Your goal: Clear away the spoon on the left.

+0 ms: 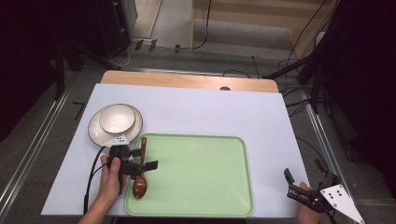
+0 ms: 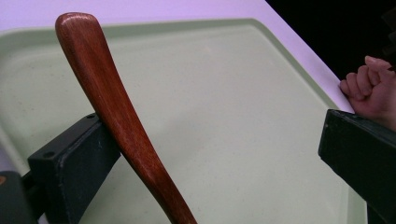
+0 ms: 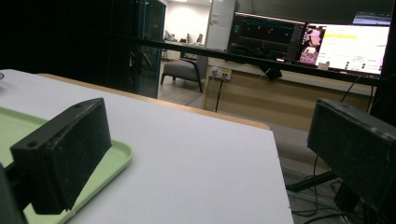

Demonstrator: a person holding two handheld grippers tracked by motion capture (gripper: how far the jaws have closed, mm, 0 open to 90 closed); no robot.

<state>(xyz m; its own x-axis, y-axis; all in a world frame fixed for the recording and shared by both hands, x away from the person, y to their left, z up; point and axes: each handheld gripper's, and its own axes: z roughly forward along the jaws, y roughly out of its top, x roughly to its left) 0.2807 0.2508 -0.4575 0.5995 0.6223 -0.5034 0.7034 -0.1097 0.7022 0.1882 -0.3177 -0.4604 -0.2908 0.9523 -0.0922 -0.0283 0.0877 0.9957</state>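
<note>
The left gripper's (image 1: 138,164) jaws stand wide apart around the handle of a dark reddish-brown wooden spoon (image 2: 122,122): one jaw touches the handle, the other stands well clear of it, so nothing is clamped. From above, the spoon (image 1: 140,177) lies along the left edge of the pale green rectangular plastic tray (image 1: 205,186), bowl end toward the person and handle pointing away. Whether the bowl rests flat on the tray floor cannot be told.

Just beyond the tray's far-left corner sits a small cream ceramic bowl (image 1: 116,118) on a larger cream plate with a dark rim (image 1: 95,133), both off the tray, on the white sheet covering the bench (image 1: 210,112).

At the tray's near-right corner, the right gripper (image 1: 299,183) idles with its jaws apart and empty.

Judging from this, the spoon looks delivered to the tray, with the grip being let go or not yet taken. The bowl and plate probably remain to be moved.
</note>
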